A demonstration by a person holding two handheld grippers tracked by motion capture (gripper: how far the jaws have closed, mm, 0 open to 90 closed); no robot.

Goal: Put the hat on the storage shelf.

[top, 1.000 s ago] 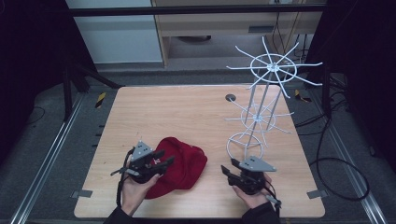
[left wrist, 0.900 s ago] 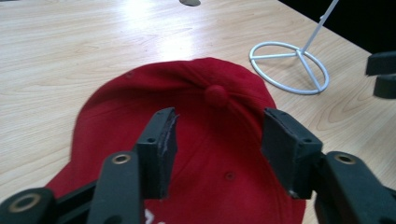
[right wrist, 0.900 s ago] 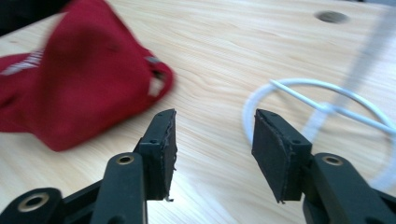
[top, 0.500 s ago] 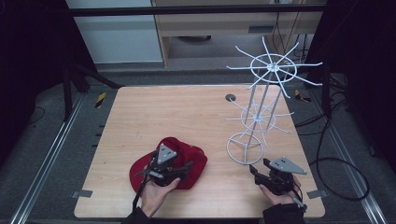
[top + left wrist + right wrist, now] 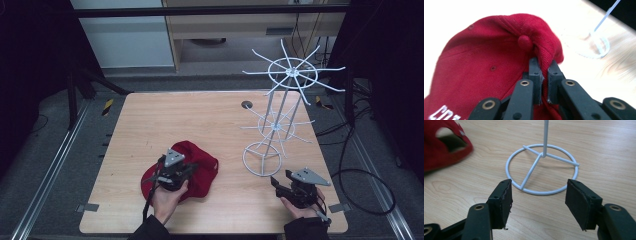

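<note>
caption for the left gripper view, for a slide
Left gripper pinching a fold of the red cap near its crown button, white wire rack base beyond.

1. The cap (image 5: 197,167) lies on the table (image 5: 200,120), near the front edge and a bit left of the middle.
2. The wire stand (image 5: 277,125) stands on the table to the right of the cap, apart from it.
3. The left gripper (image 5: 172,172) sits on top of the cap.
4. The right gripper (image 5: 295,187) is just in front of the stand's ring foot, near the front right corner.
5. A small round hole (image 5: 246,105) is in the table behind the stand's foot.
</note>
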